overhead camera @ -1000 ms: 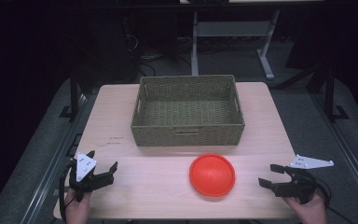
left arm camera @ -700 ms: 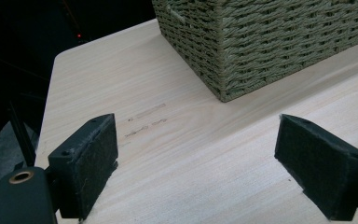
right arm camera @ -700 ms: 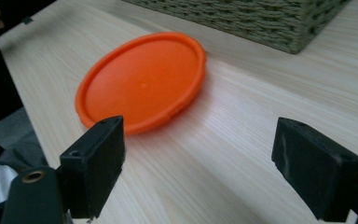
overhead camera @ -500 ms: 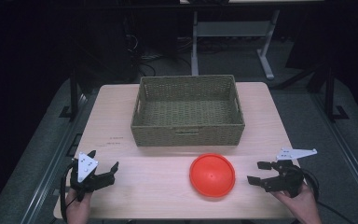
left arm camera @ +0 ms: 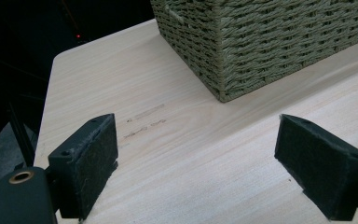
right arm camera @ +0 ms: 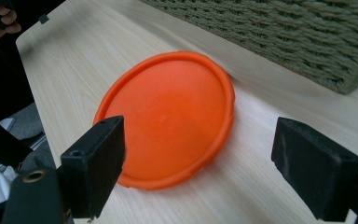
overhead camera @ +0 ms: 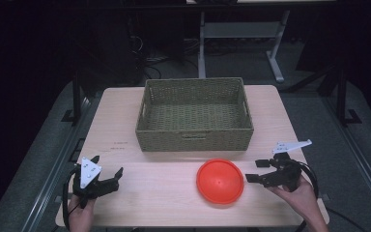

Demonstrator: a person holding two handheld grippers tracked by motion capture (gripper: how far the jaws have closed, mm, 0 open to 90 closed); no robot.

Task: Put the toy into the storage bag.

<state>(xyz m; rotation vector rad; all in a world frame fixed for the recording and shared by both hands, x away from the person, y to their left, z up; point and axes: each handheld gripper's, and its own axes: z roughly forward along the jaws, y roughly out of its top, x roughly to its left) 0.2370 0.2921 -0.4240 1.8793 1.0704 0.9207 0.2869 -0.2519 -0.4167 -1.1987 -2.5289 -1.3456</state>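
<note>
Orange plastic, a shallow round disc (overhead camera: 220,181) lies flat on the bench (overhead camera: 159,203) near its front edge, right of the middle and just in front of the basket (overhead camera: 194,116). Right of it, near the front right corner, the right gripper (overhead camera: 254,170) is held level with its jaws apart and empty, pointed at the disc's right rim and close to it without touching; in the right gripper view the disc (right arm camera: 168,119) sits ahead of the spread jaws with its raised rim clear to see. By the front left corner the left gripper (overhead camera: 107,175) rests with its jaws also apart and empty, well away from the disc, looking toward the basket's near left corner (left arm camera: 270,42). The step in hand looks like a reach to take the disc. Because it lies flat and low, a good grasp would probably come from dropping one jaw to the bench beside the rim and closing on the lip, not pressing on the domed face, which could slide away. Coming in slowly should keep the disc from being pushed toward the basket wall. Farther back, the woven basket stands empty at the middle of the bench, its far wall near the back edge; a lift should clear its near wall.
</note>
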